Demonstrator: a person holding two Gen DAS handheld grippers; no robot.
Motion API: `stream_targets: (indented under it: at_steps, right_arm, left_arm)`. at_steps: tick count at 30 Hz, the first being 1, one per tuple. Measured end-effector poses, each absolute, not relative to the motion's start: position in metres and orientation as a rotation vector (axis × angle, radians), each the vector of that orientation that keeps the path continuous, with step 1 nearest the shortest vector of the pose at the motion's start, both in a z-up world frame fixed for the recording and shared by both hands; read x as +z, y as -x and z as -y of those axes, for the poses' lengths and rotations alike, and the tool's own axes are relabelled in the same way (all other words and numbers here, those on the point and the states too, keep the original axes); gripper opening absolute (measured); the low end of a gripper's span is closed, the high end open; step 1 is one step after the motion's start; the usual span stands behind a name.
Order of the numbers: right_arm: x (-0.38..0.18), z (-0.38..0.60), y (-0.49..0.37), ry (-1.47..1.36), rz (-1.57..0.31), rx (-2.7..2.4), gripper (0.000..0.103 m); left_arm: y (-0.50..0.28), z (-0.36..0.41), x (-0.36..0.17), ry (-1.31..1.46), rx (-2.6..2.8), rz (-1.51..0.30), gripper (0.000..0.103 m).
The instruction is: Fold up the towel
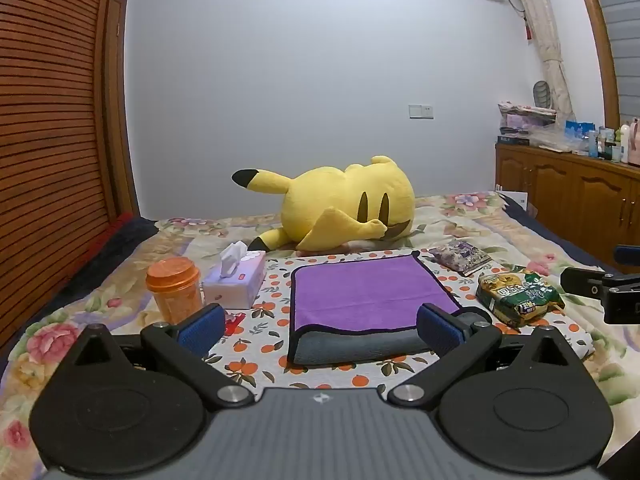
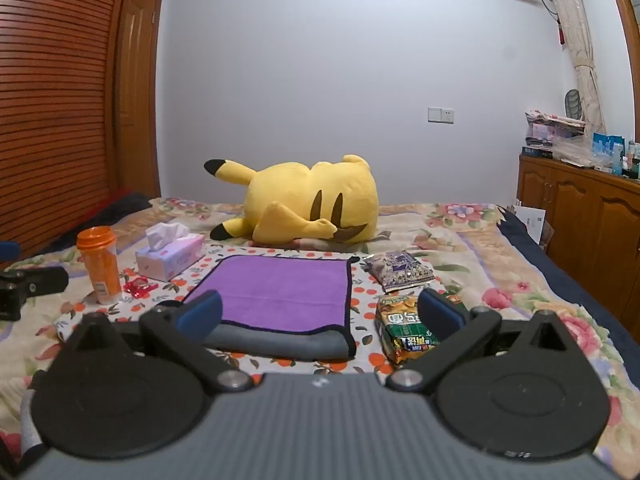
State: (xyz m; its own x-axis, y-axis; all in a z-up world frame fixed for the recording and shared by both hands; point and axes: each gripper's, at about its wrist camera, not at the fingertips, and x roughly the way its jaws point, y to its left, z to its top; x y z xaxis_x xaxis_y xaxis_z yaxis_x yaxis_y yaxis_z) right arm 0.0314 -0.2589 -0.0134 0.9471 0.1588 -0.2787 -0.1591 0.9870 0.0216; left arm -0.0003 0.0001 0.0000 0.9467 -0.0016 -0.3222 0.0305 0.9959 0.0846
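Observation:
A purple towel (image 1: 368, 292) with a black border and a grey underside lies on an orange-print cloth (image 1: 260, 344) on the bed. It is folded over, its grey folded edge nearest me. It also shows in the right wrist view (image 2: 280, 292). My left gripper (image 1: 320, 328) is open and empty, hovering just in front of the towel's near edge. My right gripper (image 2: 320, 314) is open and empty, in front of the towel's near right corner. The right gripper's body shows at the right edge of the left wrist view (image 1: 604, 292).
An orange cup (image 1: 174, 290), a tissue box (image 1: 236, 280) and a red wrapper (image 2: 138, 285) lie left of the towel. A green snack bag (image 1: 518, 294) and a purple packet (image 1: 460, 257) lie right. A yellow plush (image 1: 340, 204) lies behind. Wooden cabinets (image 1: 568, 192) stand right.

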Motion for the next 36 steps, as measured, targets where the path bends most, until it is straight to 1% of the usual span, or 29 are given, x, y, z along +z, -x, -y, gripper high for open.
stream_targets:
  at_steps: [36]
  right_arm:
    - [-0.0119, 0.2669, -0.0330, -0.006, -0.286, 0.161, 0.103]
  left_arm:
    - [0.0003, -0.0001, 0.0002, -0.088, -0.016, -0.331, 0.103]
